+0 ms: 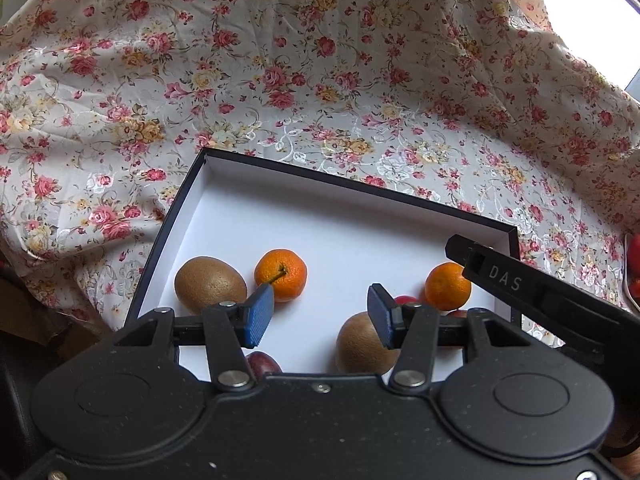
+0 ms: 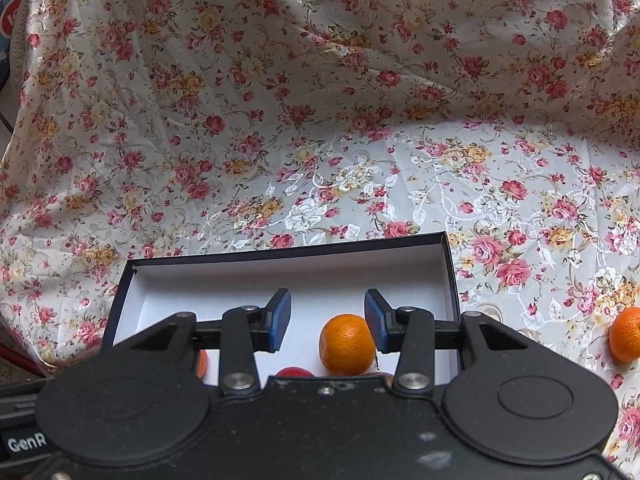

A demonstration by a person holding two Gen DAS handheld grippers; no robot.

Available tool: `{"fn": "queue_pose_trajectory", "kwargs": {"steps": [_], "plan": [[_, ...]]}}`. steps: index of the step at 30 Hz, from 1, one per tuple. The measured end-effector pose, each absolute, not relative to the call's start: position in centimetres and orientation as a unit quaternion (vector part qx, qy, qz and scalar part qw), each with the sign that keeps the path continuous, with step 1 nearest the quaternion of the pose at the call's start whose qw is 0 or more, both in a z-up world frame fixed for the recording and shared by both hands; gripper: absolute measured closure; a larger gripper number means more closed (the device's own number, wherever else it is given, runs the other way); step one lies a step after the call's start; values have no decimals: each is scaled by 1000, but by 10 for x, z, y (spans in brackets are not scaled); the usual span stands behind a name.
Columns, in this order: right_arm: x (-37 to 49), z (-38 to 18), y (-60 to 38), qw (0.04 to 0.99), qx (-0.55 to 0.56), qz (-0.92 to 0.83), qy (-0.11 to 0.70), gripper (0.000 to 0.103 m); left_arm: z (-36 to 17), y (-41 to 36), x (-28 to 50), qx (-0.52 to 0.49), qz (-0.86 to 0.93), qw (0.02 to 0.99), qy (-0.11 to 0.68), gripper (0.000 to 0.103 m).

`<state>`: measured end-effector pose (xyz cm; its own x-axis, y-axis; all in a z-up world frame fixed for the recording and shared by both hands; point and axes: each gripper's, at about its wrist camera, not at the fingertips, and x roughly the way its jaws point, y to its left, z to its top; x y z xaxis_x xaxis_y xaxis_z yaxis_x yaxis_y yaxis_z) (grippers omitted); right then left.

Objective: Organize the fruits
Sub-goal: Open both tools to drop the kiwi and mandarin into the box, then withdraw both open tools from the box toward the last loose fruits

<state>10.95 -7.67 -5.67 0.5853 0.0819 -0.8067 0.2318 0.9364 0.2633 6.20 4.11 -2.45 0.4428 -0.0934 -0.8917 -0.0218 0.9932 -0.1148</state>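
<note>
A shallow box point(image 1: 360, 194) with a white inside and a dark rim lies on the flowered cloth. In it are two kiwis point(image 1: 210, 290) point(image 1: 360, 346), two mandarins point(image 1: 281, 275) point(image 1: 448, 286), and red fruits point(image 1: 405, 300) point(image 1: 262, 363) partly hidden by my fingers. My left gripper point(image 1: 320, 308) hangs open above the box's near part with nothing between its blue pads. My right gripper point(image 2: 327, 318) is open over the box point(image 2: 450, 280); a mandarin point(image 2: 346, 344) lies below it, close to the right pad point(image 2: 376, 322). A red fruit point(image 2: 294, 372) peeks out underneath.
Another mandarin point(image 2: 626, 338) rests on the cloth point(image 2: 320, 120) to the right of the box. The right gripper's black body point(image 1: 532, 284) reaches over the box's right corner in the left wrist view. The cloth rises in folds behind the box. Red items point(image 1: 634, 256) show at the far right edge.
</note>
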Motion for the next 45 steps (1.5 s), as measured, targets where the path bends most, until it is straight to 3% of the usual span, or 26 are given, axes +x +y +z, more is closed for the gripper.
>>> {"fn": "queue_pose_trajectory", "kwargs": {"steps": [45], "plan": [[87, -54, -117, 850, 213, -91, 474, 58, -23, -1, 64, -55, -55, 836, 543, 45]]}}
